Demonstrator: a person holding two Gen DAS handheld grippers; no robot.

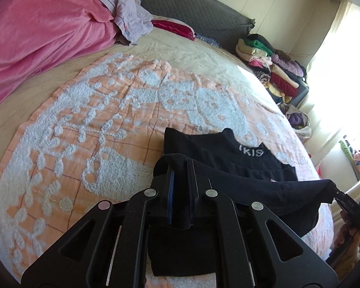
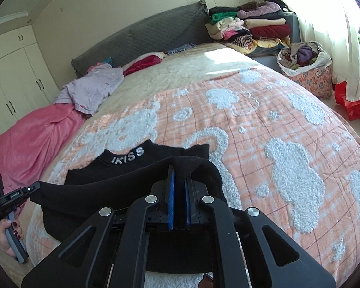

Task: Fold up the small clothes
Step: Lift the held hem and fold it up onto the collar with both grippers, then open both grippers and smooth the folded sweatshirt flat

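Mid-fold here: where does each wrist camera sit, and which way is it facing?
Left wrist: on the left gripper, facing the grey headboard; right gripper shows at right.
Right wrist: on the right gripper, facing the folded clothes pile; left gripper and left hand show.
Shared: black garment, both grippers clamping it.

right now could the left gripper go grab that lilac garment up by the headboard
Probably not as things stand. The left gripper is shut on the black garment, whose other corner the right gripper holds. The lilac garment lies far up the bed with nothing in between, but the left would have to let go first.
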